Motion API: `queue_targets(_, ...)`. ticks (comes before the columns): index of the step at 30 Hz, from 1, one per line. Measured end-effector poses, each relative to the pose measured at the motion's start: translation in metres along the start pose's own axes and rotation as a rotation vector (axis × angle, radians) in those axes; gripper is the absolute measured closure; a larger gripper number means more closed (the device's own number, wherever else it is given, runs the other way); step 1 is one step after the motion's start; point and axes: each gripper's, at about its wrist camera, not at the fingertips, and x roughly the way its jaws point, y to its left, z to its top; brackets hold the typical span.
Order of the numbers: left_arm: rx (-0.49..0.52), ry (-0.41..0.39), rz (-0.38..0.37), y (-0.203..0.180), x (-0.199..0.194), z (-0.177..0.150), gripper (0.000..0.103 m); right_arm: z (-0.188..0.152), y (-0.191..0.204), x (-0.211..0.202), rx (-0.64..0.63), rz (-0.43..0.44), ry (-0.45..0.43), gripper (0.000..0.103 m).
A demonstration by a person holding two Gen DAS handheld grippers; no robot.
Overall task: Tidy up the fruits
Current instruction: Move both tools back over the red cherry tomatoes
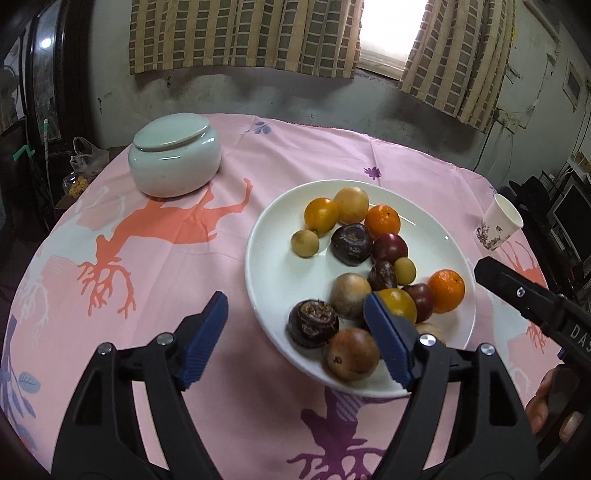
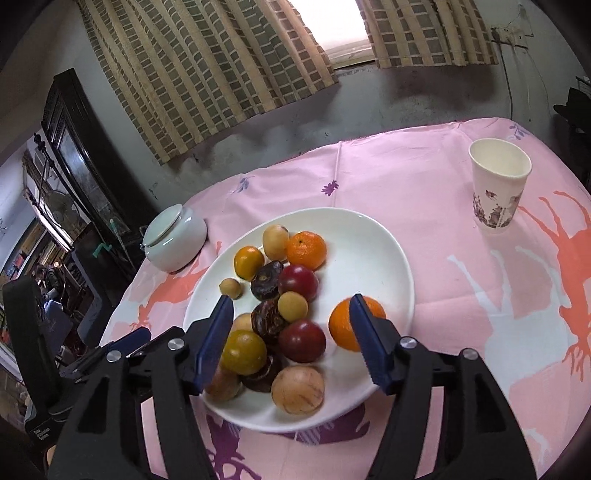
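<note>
Table: You are facing a round table under a pink cloth point(image 1: 229, 177) printed with coral, white and purple deer shapes.
Plate: A wide white plate point(image 1: 280, 273) sits on the cloth, and all the fruit lies in it.
Fruit: You have a loose heap of small round pieces. There are two oranges, one point(image 1: 383, 220) at the far side of the heap and one point(image 1: 447, 290) nearer the plate's right rim. With them lie yellow fruits point(image 1: 321, 215), dark red ones point(image 1: 389, 248), pale tan ones point(image 1: 349, 294) and dark purple ones with rough tops point(image 1: 313, 323).
Left gripper: Your left gripper point(image 1: 295, 338) hangs over the near left edge of the plate. Its blue pads are spread wide, with nothing between them (one pad is over the cloth, the other over the fruit).
Right gripper: Your right gripper point(image 2: 290, 341) hovers above the near half of the heap. Its jaws are apart and grip nothing; the near orange point(image 2: 341, 326) shows just behind its right pad.
Jar: A pale green lidded jar point(image 1: 174, 158) stands on the cloth, beyond the plate and to its left.
Cup: A paper cup point(image 2: 498, 188) with a floral print stands upright, well apart from the plate on its right.
Backdrop: Checked curtains point(image 1: 243, 33) hang over a bright window behind the table.
</note>
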Motion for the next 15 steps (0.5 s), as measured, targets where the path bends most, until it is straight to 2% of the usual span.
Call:
queue_targets(1, 0.007, -0.009, 0.006, -0.001, -0.007, -0.005, 0.018, -0.005, -0.001, -0.007, 0.0, -0.001, 0.007, 0.037)
queue_targets(3, 0.02, -0.036, 0.017, -0.003, -0.023, -0.017, 0.016, -0.014, -0.003, -0.021, 0.006, 0.005, 0.017, 0.036)
queue_targets(7, 0.024, -0.061, 0.014, -0.005, -0.05, -0.04, 0.014, -0.038, -0.009, -0.053, 0.017, 0.0, 0.009, 0.026)
queue_targets(11, 0.025, -0.051, 0.01, -0.009, -0.069, -0.065, 0.011, -0.067, -0.009, -0.079, -0.023, -0.052, 0.014, 0.025)
queue_targets(15, 0.03, -0.028, 0.005, -0.016, -0.076, -0.093, 0.01, -0.102, -0.009, -0.097, -0.056, -0.061, 0.033, 0.024)
